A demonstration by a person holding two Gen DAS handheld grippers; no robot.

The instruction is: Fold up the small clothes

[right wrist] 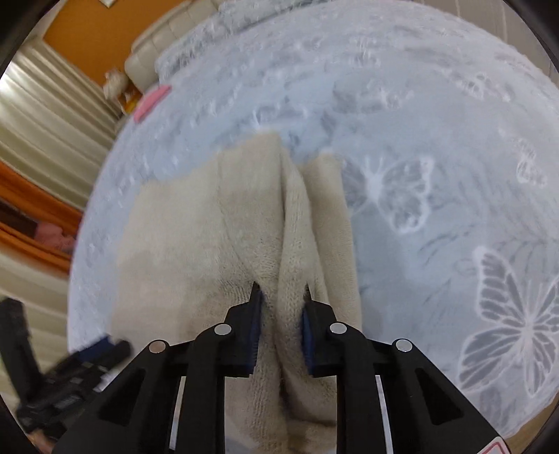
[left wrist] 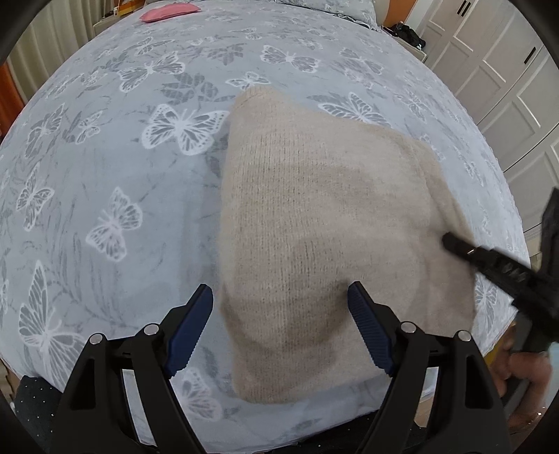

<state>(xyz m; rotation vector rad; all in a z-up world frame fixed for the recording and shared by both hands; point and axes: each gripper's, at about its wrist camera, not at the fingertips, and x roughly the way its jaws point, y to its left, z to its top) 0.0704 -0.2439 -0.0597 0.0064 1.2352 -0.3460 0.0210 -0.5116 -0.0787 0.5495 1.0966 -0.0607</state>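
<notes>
On bed w/ butterfly cover (left wrist: pixel 104 195), beige knit (left wrist: pixel 314 227) lies flat. Right gripper (right wrist: pixel 281 293) pinches its raised ridge, running straight away from it; left gripper (left wrist: pixel 279 297) hangs agape at near edge.

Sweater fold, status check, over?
Left gripper open over beige sweater. Right gripper pinching its raised fold. Bedspread around it unobstructed.

The knitted garment (left wrist: pixel 325 223) is plain beige with a fine ribbed weave. Under it, the bedspread (left wrist: pixel 104 167) is pale blue-grey, printed with white and darker grey butterflies. Far beyond the garment on the bedspread lies a pink item (left wrist: pixel 169 13). Each hand-held gripper is black with dark blue ridged pads (left wrist: pixel 188 331).
</notes>
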